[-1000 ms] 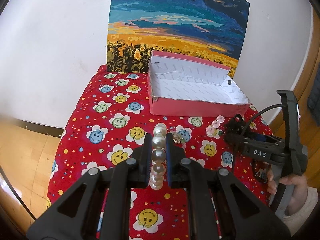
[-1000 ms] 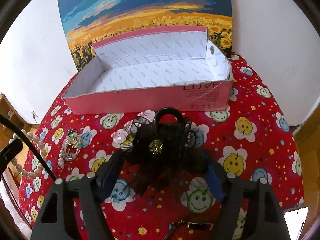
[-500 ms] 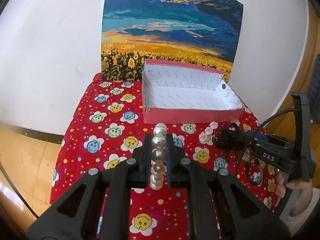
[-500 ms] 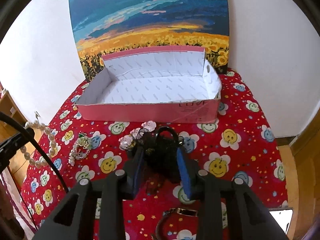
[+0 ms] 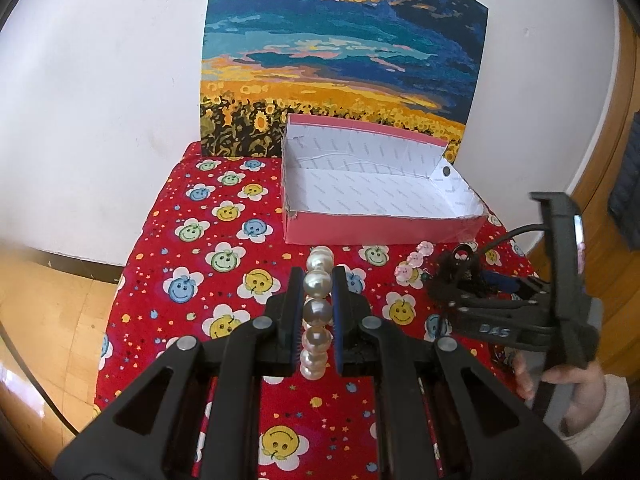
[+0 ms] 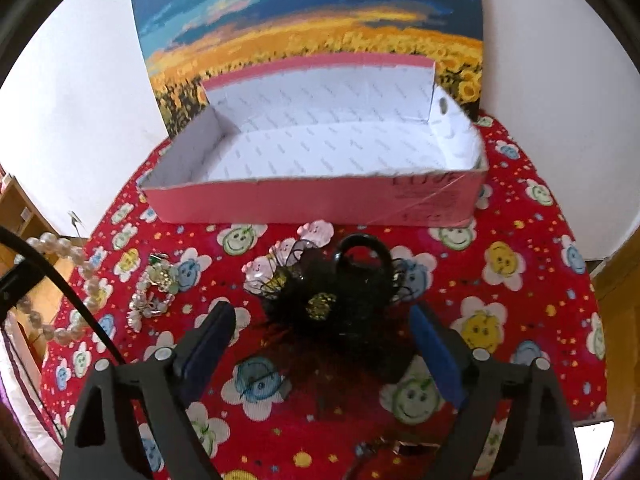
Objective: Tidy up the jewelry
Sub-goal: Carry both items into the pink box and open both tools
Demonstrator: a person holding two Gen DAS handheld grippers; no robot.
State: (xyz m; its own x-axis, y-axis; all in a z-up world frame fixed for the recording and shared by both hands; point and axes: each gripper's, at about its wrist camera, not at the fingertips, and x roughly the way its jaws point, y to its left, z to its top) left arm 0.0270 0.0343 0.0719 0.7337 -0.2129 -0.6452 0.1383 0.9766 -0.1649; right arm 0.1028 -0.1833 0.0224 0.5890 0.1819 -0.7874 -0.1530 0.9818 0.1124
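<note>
My left gripper is shut on a pearl necklace and holds it above the red smiley tablecloth; the strand also hangs at the left of the right wrist view. My right gripper is open, its jaws spread on either side of a black lace hair bow with a gold centre, lying on the cloth. In the left wrist view the bow sits at that gripper's tip. The open pink box with a white inside stands behind, empty.
Pink flower hair clips and a rhinestone piece lie on the cloth in front of the box. A bracelet or buckle lies near the front edge. A sunflower painting leans on the white wall behind.
My right gripper was shut on the black bow half a second ago and is now open with the bow on the cloth, closer to the box. The left gripper has risen a little, still holding the pearls.
</note>
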